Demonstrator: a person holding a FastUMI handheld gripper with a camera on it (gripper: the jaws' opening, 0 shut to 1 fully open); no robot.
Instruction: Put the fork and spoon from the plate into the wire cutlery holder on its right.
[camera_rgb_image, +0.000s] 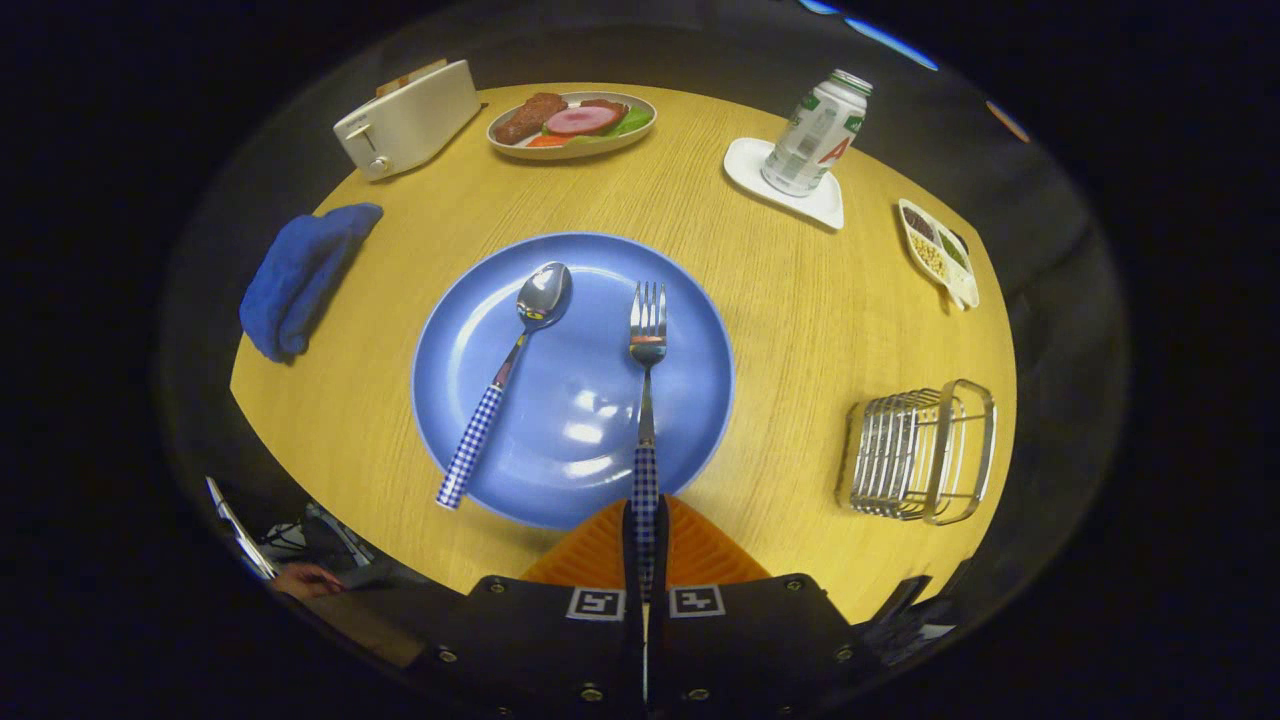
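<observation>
Both my fingers (645, 540) pinch the fork (647, 400) handle, claw (645, 530) nearly closed. Spoon (505, 380) lies at ten o'clock on the plate (570, 470); holder (920, 455) at three.

On the round table (800, 330) the plate (575, 440) lies just ahead of the gripper (645, 545), whose fingers pinch the fork (647, 340) handle — the spoon (520, 350) lies left of it on the plate. The wire cutlery holder (920, 455) stands right of the plate.
</observation>
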